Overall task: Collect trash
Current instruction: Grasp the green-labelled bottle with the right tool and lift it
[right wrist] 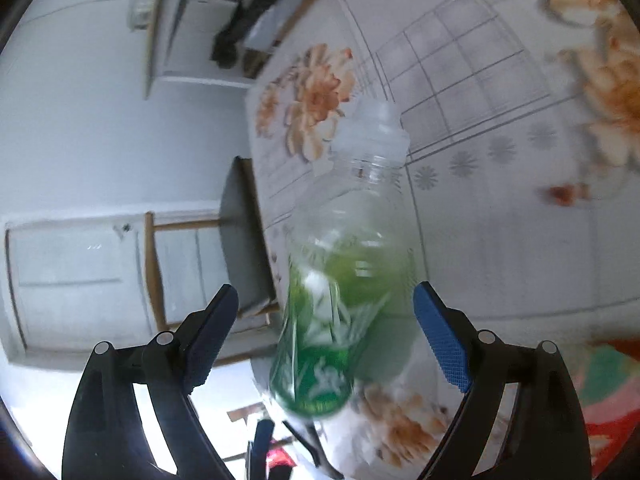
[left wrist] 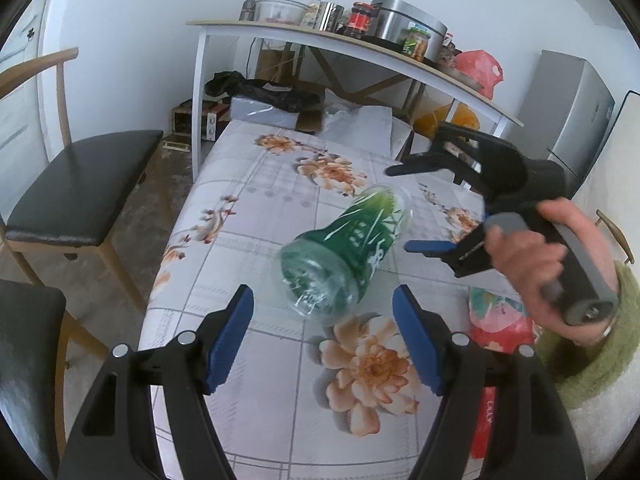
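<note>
An empty clear plastic bottle with a green label (left wrist: 344,252) lies on its side on the flowered tablecloth (left wrist: 256,208), base toward my left gripper. My left gripper (left wrist: 322,344) is open, just short of the bottle's base. My right gripper (left wrist: 404,208) is open at the right of the bottle, tilted sideways, one finger above it and one beside it. In the right wrist view the bottle (right wrist: 340,292) lies between the open fingers of my right gripper (right wrist: 324,336), its clear cap pointing away; I cannot tell whether the pads touch it.
A red and green plastic bag (left wrist: 500,320) lies at the table's right edge. Dark-seated wooden chairs (left wrist: 84,184) stand left of the table. A white shelf table (left wrist: 340,48) with jars and a steel pot stands behind, boxes and dark bags beneath it.
</note>
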The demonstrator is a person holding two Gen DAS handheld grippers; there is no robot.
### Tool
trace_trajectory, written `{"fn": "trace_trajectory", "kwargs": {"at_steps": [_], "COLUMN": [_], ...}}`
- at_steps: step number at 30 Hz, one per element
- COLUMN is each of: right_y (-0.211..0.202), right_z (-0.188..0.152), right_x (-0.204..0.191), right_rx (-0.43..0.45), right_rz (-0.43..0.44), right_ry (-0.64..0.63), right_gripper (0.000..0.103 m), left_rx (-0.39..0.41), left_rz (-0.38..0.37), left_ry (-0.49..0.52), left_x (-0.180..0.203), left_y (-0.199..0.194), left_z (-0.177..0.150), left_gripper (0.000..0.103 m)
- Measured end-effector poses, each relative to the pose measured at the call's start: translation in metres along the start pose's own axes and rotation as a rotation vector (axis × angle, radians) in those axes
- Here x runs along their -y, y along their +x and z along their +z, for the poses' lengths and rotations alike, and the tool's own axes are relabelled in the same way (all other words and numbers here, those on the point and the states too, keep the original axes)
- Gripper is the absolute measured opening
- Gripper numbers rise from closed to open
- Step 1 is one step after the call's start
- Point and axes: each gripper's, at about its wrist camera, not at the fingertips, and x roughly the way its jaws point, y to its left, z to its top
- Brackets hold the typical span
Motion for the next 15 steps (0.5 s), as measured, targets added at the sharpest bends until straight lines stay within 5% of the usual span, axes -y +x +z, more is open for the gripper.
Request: {"fn": "trace_trajectory", "kwargs": {"at_steps": [9,13,15], "right_y": [0.028,0.031,0.03], "right_z": [-0.004,-0.008,-0.01], "right_x": [-0.006,-0.005,0.002], "right_rx": [0.07,0.128,0.153], "right_rz": [-0.022,-0.049,-0.024], "right_ry": [0.091,0.123,0.151], "right_gripper": [0.085,0.06,0.06], "left_rx": [-0.03,-0.031,-0.028], "left_rz": [0.001,0.011,0.016], "left_ry": [-0.024,-0.021,-0.023], "left_x": [-0.007,-0.007,-0.007], "left_y": [0.005,0.001,-0.002], "left_z": [-0.011,-0.016,-0.019], "left_gripper": [0.07,0.07,0.07]}}
